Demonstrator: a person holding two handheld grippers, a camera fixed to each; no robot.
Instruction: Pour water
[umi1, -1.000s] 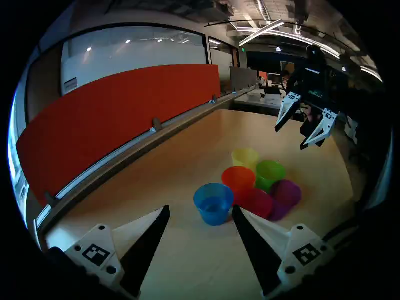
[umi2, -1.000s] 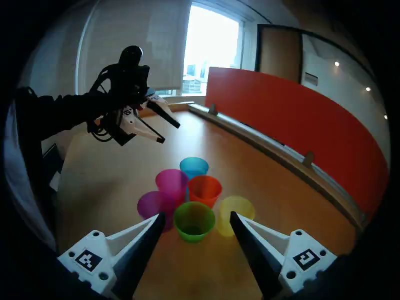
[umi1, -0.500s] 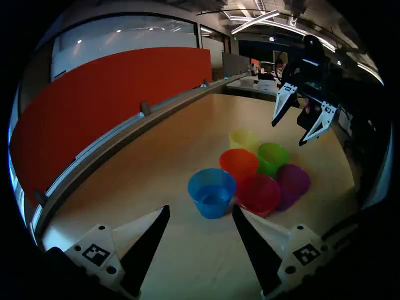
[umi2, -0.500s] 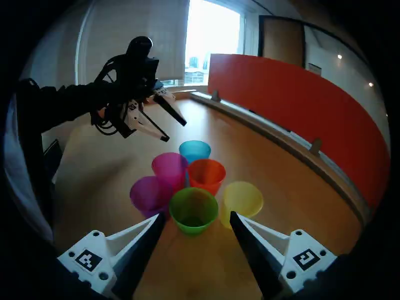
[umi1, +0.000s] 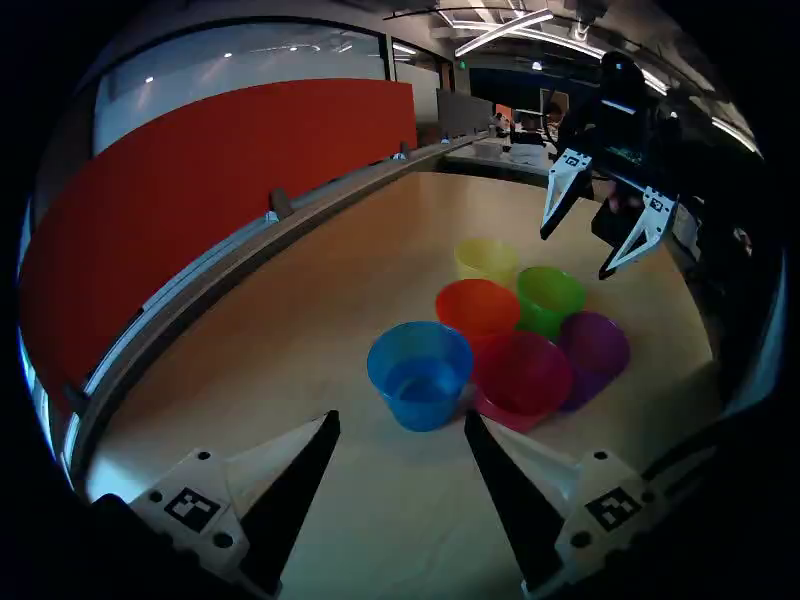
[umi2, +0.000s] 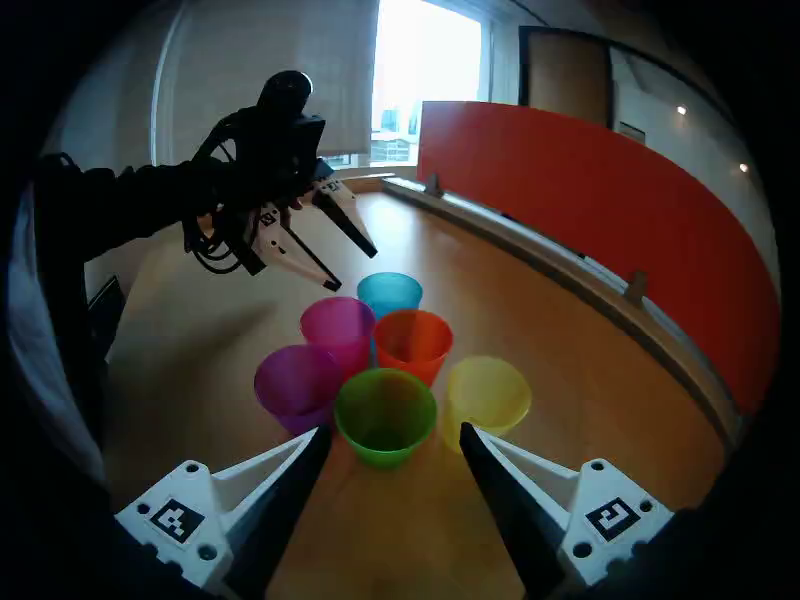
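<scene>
Blue cup (umi1: 420, 372) sits upright on the counter (umi1: 330, 290), just ahead of your left tool (umi1: 400, 418) and lined up with the gap between its fingers, not touched. It's see-through blue plastic with some water in the bottom. Left tool is released, fingers spread wide, nothing in it.

The blue cup is on the near edge of a tight bunch of six cups. The pink cup (umi1: 522, 378) touches it on one side, the orange cup (umi1: 477, 308) sits right behind it, then the yellow cup (umi1: 487, 262), green cup (umi1: 549, 297) and purple cup (umi1: 594, 345) farther off. All are upright. I can't tell what's in the others.

In the right gripper view the green cup is nearest, just ahead of your right tool (umi2: 393, 432) and centred in its gap, with no contact. Right tool is released too, holding nothing. In that view your left tool hangs in the air above the far side of the bunch, held out on a dark sleeve (umi2: 110, 210).

A red divider (umi1: 200, 190) runs along the counter's edge, and there's a bright window (umi2: 425, 80) beyond.
</scene>
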